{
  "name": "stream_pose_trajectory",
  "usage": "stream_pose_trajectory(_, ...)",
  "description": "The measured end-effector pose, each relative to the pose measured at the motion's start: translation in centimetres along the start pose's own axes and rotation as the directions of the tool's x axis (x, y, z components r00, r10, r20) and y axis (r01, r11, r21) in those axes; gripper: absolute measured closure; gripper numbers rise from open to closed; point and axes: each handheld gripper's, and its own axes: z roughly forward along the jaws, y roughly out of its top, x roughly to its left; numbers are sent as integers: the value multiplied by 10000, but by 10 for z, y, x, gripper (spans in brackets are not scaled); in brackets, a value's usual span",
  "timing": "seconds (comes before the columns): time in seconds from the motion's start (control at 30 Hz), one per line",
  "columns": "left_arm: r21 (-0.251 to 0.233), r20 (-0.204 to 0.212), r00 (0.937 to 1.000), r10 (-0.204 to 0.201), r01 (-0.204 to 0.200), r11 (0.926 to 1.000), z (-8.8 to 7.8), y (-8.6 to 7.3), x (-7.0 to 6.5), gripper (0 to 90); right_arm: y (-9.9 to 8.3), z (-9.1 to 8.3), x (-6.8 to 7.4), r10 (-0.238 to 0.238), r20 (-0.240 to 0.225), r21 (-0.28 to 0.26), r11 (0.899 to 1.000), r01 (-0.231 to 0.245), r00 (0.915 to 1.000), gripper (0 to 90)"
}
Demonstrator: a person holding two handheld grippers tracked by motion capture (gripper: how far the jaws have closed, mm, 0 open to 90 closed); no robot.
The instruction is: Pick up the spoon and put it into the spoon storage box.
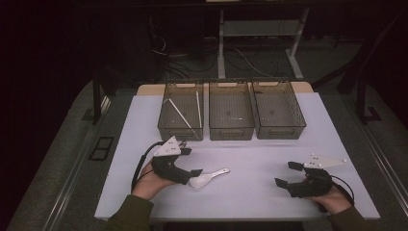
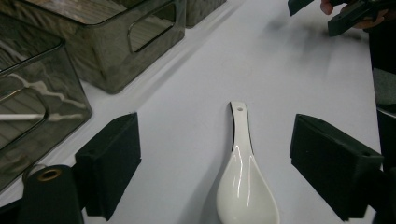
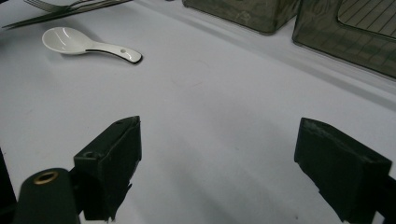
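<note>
On the white tabletop [image 1: 250, 163], near the person's edge, a glossy white ceramic soup spoon [image 1: 208, 177] lies flat with its bowl toward the left claw [image 1: 190, 161] and its handle pointing away toward the middle. That lie suits a grasp: in the left gripper view the spoon [image 2: 243, 179] sits between the two black pads, which straddle it without touching, so the left claw is spread around the spoon and pinches nothing yet. The jaws stand either side of where handle widens into bowl, likely the firmest place to nip a smooth, curved piece.

The right claw [image 1: 285, 174] hovers low over bare tabletop, well apart from the spoon, its jaws spread and empty; it looks parked out of the way, ready to help if needed.

At the far side stand three smoky translucent plastic bins in a row. The left bin [image 1: 164, 118] already holds a few slim pale sticks, probably chopsticks; the middle bin [image 1: 231, 130] and right bin [image 1: 280, 129] look empty, so the spoon is probably meant for one of them.
</note>
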Motion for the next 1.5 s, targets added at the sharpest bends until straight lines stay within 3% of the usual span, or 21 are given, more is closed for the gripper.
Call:
stream_pose_trajectory(0.3,187,106,9997,-221,219,9996,19,11,6,254,0,0,-1,73,37,-68,9999,-73,10000,148)
stream_pose_trajectory(0.63,1248,127,9978,-647,626,9902,26,1,2,378,1,-1,-1,18,13,-94,10000,-17,10000,148)
stream_pose_trajectory(1.17,1937,508,9972,-542,434,9801,30,-11,-5,453,1,0,0,-28,16,-22,10000,28,10000,149)
stream_pose_trajectory(1.5,2247,541,9970,-559,424,9735,33,-15,-8,467,1,1,0,-89,33,37,10000,89,10000,149)
